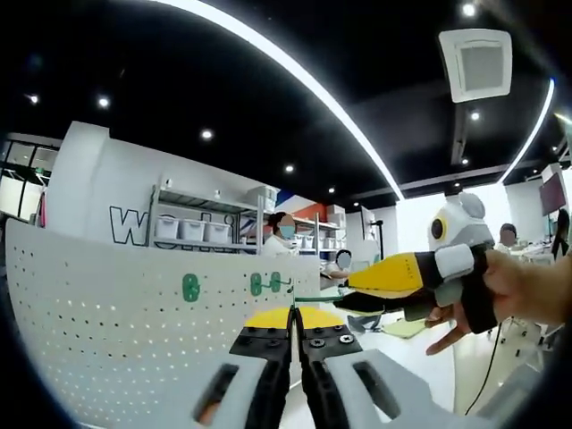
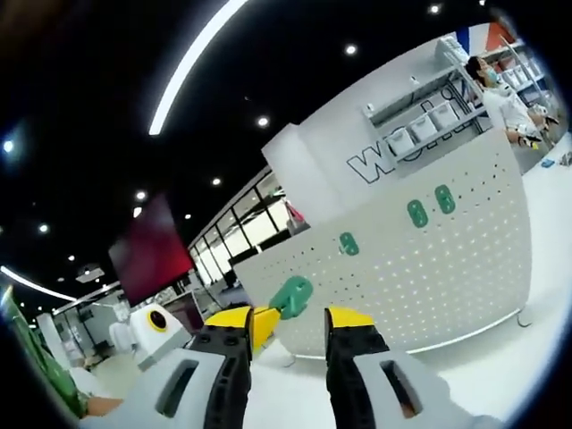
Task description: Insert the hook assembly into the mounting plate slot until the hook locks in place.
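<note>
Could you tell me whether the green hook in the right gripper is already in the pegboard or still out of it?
Out. The green hook sits at the right gripper, short of the white pegboard, which carries three other green hooks.

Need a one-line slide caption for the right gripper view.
Right gripper, jaws apart, with a green hook at its left jaw tip, facing a white pegboard carrying three green hooks.

Legible text is limited to one sign. Large dark outlined letters stand on the white wall [image 1: 98, 192] behind the perforated white panel [image 1: 134, 304]. In the left gripper view the panel's top edge cuts the lettering [image 1: 130, 228], leaving roughly "W" readable. In the right gripper view the same lettering [image 2: 380, 156] reads about "Wo", the rest hidden by shelving [image 2: 429, 116].
</note>
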### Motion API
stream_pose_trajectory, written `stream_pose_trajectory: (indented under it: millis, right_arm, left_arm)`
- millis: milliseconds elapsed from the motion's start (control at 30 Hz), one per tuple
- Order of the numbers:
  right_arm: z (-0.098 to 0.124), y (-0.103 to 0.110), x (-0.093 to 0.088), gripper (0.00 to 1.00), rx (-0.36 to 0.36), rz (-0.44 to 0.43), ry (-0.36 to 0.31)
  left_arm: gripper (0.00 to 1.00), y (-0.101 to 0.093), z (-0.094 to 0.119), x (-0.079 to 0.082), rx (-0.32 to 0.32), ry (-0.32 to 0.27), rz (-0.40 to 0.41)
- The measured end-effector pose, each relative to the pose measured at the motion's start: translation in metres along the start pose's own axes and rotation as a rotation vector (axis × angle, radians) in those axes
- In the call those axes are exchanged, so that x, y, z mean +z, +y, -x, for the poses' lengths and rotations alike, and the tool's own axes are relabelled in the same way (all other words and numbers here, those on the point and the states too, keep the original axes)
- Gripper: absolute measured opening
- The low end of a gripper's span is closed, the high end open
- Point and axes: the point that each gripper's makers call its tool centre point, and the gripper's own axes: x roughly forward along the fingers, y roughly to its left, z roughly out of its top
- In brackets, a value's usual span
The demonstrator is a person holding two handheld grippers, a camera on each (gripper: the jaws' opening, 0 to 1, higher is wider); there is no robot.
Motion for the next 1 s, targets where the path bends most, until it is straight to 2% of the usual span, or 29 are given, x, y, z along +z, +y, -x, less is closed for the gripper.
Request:
stream_pose_trajectory:
  millis: [233,600,767,1000]
  right_arm:
    - [-0.001,-0.003,0.002,0.20,0.022,-0.158,-0.030]
    - [-0.004,-0.005,-0.002,0.13,0.044,-0.328,-0.041]
    - [-0.005,-0.009,-0.002,0.09,0.037,-0.370,-0.045]
    - [-0.006,-0.011,-0.003,0.06,0.034,-0.381,-0.046]
  left_arm:
    - [0.02,-0.006,0.001,0.001,-0.002,-0.012,0.002]
    - [0.02,-0.015,0.002,0.002,-0.010,-0.021,-0.011]
    - [0.02,-0.018,0.001,0.002,-0.015,-0.020,-0.028]
    - [0.02,-0.021,-0.001,-0.001,-0.022,-0.013,-0.043]
